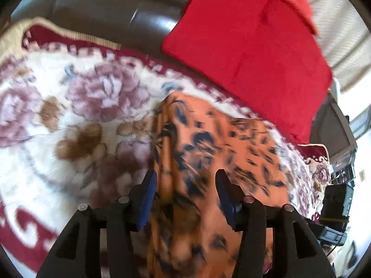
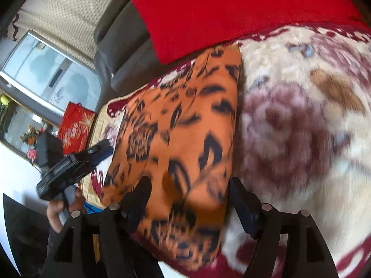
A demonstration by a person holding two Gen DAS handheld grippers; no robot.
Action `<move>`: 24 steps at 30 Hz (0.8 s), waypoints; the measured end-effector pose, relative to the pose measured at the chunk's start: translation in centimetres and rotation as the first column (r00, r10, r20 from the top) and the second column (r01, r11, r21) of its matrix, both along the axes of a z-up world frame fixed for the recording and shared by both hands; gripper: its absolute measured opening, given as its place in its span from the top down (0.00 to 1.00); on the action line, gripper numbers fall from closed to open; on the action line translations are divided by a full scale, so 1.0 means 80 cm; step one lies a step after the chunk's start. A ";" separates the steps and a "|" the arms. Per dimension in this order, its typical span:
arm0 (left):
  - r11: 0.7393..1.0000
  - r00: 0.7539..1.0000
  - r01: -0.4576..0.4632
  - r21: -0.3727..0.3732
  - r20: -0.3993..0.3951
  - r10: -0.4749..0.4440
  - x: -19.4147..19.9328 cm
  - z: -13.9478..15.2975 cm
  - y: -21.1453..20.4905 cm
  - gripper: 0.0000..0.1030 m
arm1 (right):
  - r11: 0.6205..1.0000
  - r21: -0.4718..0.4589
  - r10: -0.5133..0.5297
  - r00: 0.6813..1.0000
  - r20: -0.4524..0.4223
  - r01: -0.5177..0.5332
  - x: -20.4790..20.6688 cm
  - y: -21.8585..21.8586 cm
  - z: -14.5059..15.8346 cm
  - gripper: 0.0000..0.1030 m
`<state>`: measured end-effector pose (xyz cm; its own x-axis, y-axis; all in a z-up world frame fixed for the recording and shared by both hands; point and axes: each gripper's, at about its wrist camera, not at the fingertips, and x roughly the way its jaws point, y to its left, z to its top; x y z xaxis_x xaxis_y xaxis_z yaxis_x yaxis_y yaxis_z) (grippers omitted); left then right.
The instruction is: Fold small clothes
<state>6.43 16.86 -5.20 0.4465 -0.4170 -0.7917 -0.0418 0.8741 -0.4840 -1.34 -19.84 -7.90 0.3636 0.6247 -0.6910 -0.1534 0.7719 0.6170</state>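
Observation:
An orange garment with a black leaf print lies folded in a long flat shape on the floral blanket; I see the garment (image 1: 208, 127) in the left wrist view and the same garment (image 2: 185, 106) in the right wrist view. My left gripper (image 1: 185, 178) hovers over its near end, jaws apart, with no cloth pinched between the blue pads. It also shows from the side as the left gripper (image 2: 102, 150), just off the garment's left edge. My right gripper (image 2: 189, 183) stands open above the garment's near part, holding nothing. Both views are blurred.
The cream and maroon floral blanket (image 1: 69, 115) covers a dark leather sofa (image 1: 104, 7). A red cushion (image 2: 220, 11) leans at the back, touching the garment's far end. A red bag (image 2: 76, 125) stands off the sofa's left end. A hand (image 2: 54, 210) holds the left gripper.

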 end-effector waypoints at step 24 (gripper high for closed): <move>0.976 0.964 0.178 -0.122 0.222 -0.148 -0.005 0.092 -0.145 0.72 | 0.998 -0.062 0.025 0.986 0.168 -0.014 0.031 -0.074 0.110 0.64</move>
<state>6.04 5.24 2.16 0.5134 -0.5974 -0.6161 0.2115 0.7839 -0.5838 1.12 -25.74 0.86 0.4661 0.5917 -0.6578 -0.2664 0.8028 0.5334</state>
